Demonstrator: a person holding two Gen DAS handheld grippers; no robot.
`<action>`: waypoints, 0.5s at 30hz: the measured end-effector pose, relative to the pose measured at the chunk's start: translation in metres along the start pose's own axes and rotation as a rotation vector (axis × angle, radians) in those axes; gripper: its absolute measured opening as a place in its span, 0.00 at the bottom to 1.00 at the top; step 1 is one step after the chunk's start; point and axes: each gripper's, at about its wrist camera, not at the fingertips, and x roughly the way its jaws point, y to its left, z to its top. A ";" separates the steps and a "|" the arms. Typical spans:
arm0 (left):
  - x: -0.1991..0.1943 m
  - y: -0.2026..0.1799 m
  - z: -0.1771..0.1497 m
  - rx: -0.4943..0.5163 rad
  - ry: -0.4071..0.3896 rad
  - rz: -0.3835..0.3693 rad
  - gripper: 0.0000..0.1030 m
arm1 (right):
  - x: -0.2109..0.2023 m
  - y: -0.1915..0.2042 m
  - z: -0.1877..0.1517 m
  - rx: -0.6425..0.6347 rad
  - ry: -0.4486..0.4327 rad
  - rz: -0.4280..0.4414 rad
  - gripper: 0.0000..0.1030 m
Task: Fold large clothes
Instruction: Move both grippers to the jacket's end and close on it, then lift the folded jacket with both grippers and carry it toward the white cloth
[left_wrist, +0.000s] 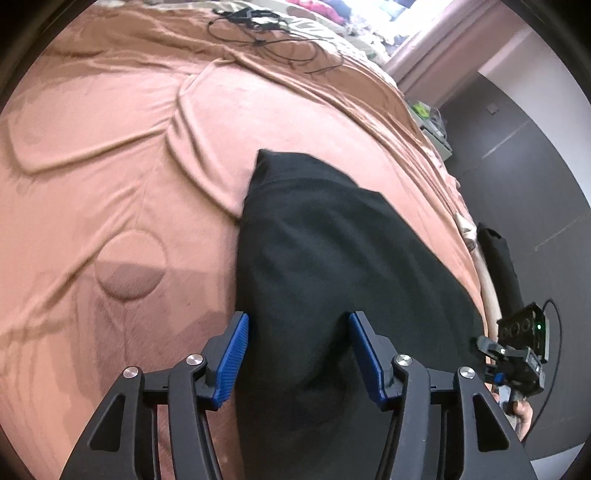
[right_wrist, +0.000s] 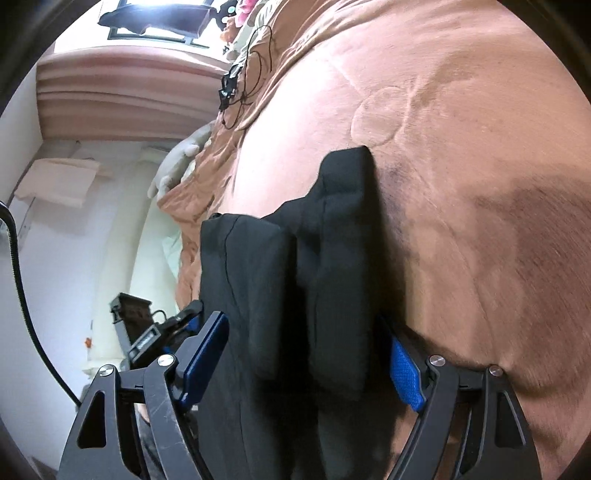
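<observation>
- Left wrist view: the soft black folded garment (left_wrist: 314, 251) lies in the middle of the frame on the wide peach-brown bedspread (left_wrist: 110, 221).
- The left gripper (left_wrist: 298, 354) has its blue pads apart, with cloth between them but not pinched.
- In the right wrist view, the right gripper (right_wrist: 310, 358) stands wide over the stacked layers (right_wrist: 325, 258), gripping nothing.
- The folding looks nearly done. Next, I think, pinch an edge and fold or tidy.

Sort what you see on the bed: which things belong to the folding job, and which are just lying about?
Job: black garment, left gripper, right gripper.

Lying about: black cables, brown bedspread under the garment, white cloth at the bed's edge.
</observation>
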 end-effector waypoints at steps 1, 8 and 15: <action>0.000 -0.005 0.001 0.015 0.000 0.008 0.56 | 0.001 0.000 0.000 -0.004 0.000 0.003 0.79; 0.007 -0.022 0.004 0.067 0.001 0.012 0.56 | 0.006 -0.007 0.005 0.023 0.005 0.004 0.59; 0.007 -0.003 -0.001 0.024 0.002 0.035 0.57 | -0.005 -0.015 -0.004 0.035 -0.028 0.024 0.17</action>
